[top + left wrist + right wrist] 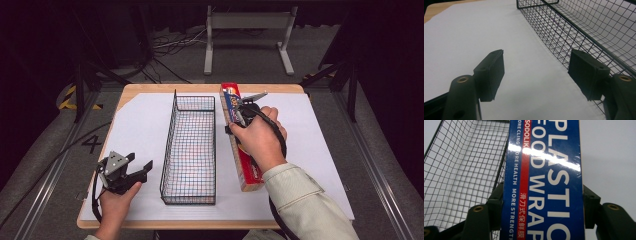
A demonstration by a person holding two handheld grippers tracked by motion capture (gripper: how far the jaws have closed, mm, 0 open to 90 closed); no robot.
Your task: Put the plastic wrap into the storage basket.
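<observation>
A long blue and red box of plastic food wrap point(248, 172) lies on the white sheet along the right side of a black wire basket point(170, 136). My right gripper point(239, 116) is over the box's far half. In the right gripper view its jaws press both long sides of the box point(544, 170), so my right gripper point(541, 205) is shut on it, with the basket point(466, 170) to its left. My left gripper point(141, 161) rests open beside the basket's near left corner. Nothing lies between its pads point(491, 72); the basket wall point(574, 27) runs just past the right pad.
White paper point(140, 125) covers most of the wooden table point(150, 89). The basket holds nothing I can see. A white metal stand point(247, 30) and cables point(165, 45) are on the floor beyond the table.
</observation>
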